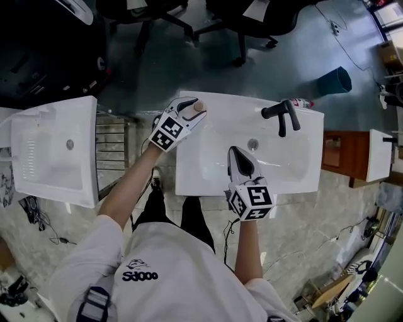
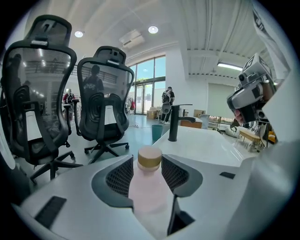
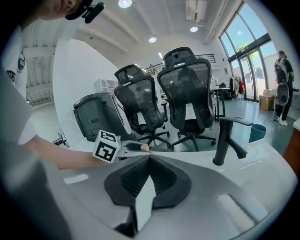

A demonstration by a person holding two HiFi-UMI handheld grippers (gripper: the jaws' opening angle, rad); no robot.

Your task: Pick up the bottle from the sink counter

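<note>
A pale pink bottle (image 2: 150, 192) with a tan cap (image 1: 199, 107) stands at the back left corner of the white sink counter (image 1: 220, 104). My left gripper (image 1: 191, 108) is around it, jaws spread wide. The bottle sits between the mesh pads (image 2: 121, 176), and the cap has a gap on each side. In the left gripper view the left gripper (image 2: 147, 158) frames the bottle's neck. My right gripper (image 1: 239, 157) hangs over the basin with its jaws shut and nothing in them; its tips (image 3: 149, 157) meet. The right gripper view shows the left gripper (image 3: 136, 147) at the counter's far edge.
A black faucet (image 1: 281, 115) stands at the back right of the basin, with a small red-and-white object (image 1: 303, 102) behind it. A second white sink (image 1: 53, 148) is at the left, a wooden cabinet (image 1: 343, 154) at the right. Office chairs (image 1: 157, 19) and a teal bin (image 1: 334, 80) stand beyond.
</note>
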